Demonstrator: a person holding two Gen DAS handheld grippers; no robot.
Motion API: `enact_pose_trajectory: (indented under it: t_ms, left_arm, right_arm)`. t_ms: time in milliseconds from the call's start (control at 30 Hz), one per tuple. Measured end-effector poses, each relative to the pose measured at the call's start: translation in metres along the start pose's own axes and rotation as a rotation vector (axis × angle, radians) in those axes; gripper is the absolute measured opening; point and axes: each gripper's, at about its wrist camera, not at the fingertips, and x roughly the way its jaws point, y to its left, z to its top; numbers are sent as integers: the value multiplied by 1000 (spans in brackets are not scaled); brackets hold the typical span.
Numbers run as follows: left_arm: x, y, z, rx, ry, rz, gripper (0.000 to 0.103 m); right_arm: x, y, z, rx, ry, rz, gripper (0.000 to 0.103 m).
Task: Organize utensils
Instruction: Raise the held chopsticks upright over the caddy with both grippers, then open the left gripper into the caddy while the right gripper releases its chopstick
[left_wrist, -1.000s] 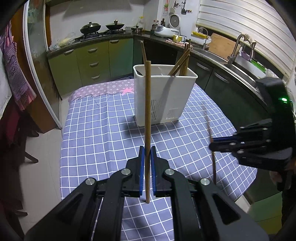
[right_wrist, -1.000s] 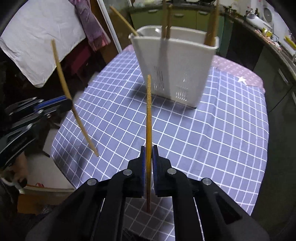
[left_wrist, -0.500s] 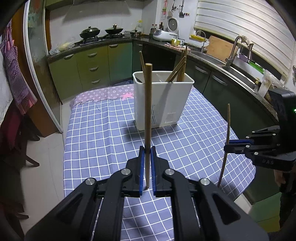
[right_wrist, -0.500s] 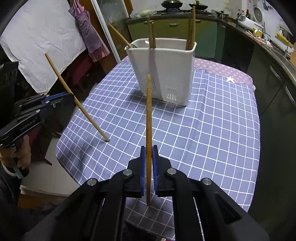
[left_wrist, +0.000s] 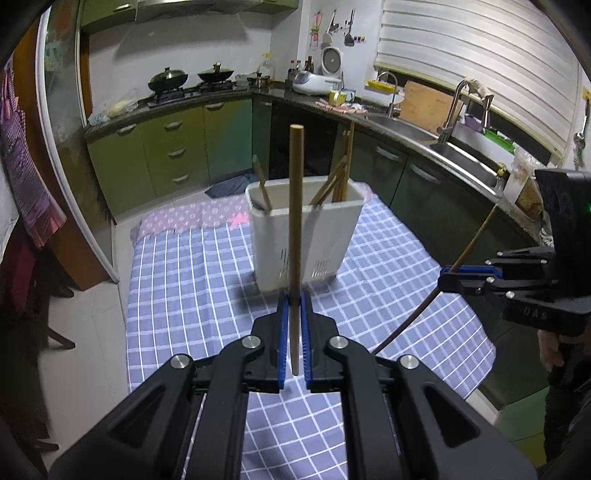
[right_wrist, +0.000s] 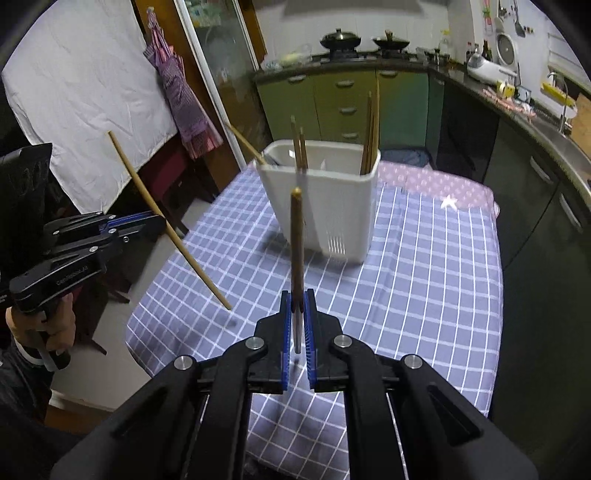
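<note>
In the left wrist view the left gripper (left_wrist: 294, 314) was clamped on a long pale wooden chopstick (left_wrist: 296, 236) standing upright at frame centre, and the sink (left_wrist: 458, 155) and slatted blind (left_wrist: 480, 55) showed at upper right. Only the right wrist view showed the white sheet (right_wrist: 85, 92) at upper left, where the right gripper (right_wrist: 297, 317) pinched a darker wooden chopstick (right_wrist: 297, 243). The white slotted plastic utensil holder (left_wrist: 306, 236), with several chopsticks in it, stood on the blue-and-white checked tablecloth (left_wrist: 192, 280) amid green kitchen cabinets (left_wrist: 177, 151).
</note>
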Motion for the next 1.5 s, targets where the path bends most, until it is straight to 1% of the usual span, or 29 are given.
enact_pose_trajectory:
  t_ms: [133,267,333,500,533,633,700,867,1033,1067,1100,1167,1267,1333,1367,1400,1433,1500]
  left_arm:
    - [-13,-8,28,25,-46,2,7]
    - [-24,-18,63,48,-108,18,7]
    - [-27,-22,84,53,-147,36,7]
    - [-31,-33,124,62,-222,60,7]
    - [-31,-35,132,67,-240,74,7]
    - [-23,-40,149,67,-252,109,7]
    - [-10,-38,156,59,-242,130,7]
    - [31,-27,157,29,-168,153,7]
    - [66,-17,140,9,-82,155,7]
    - [70,-16,136,10,-73,155,9]
    - [74,-16,131,11,-60,153,14]
    - [78,-14,123,11,-41,144,19]
    - [72,-10,119,-8,-52,127,22]
    - [55,-4,115,-52,-88,101,35]
    - [47,-2,113,-65,-107,95,46]
    - [36,0,109,-75,-135,93,51]
    - [25,-1,104,-72,-159,100,51]
    - [10,-5,96,-50,-184,109,52]
  right_arm:
    - [-10,-1,8,-6,-25,1,8]
    - [-11,-6,9,2,-25,-2,8]
    - [-11,-10,8,6,-21,-2,8]
    - [-13,-21,4,20,-20,-3,8]
    - [-14,-24,4,22,-21,-4,8]
    - [-16,-30,2,30,-25,-4,8]
    - [-18,-33,2,31,-29,-4,8]
    - [-28,-33,7,28,-64,-7,8]
    - [-43,-33,20,23,-114,-19,8]
    - [-47,-32,24,21,-127,-23,8]
    - [-52,-32,28,19,-141,-30,8]
    - [-60,-30,37,14,-167,-35,8]
    - [-74,-26,53,7,-209,-50,8]
    - [-86,-23,69,6,-251,-58,8]
    - [-91,-22,76,7,-267,-59,8]
    - [-95,-20,84,7,-287,-62,8]
    - [-99,-20,92,9,-305,-67,8]
    - [-104,-19,112,13,-348,-83,8]
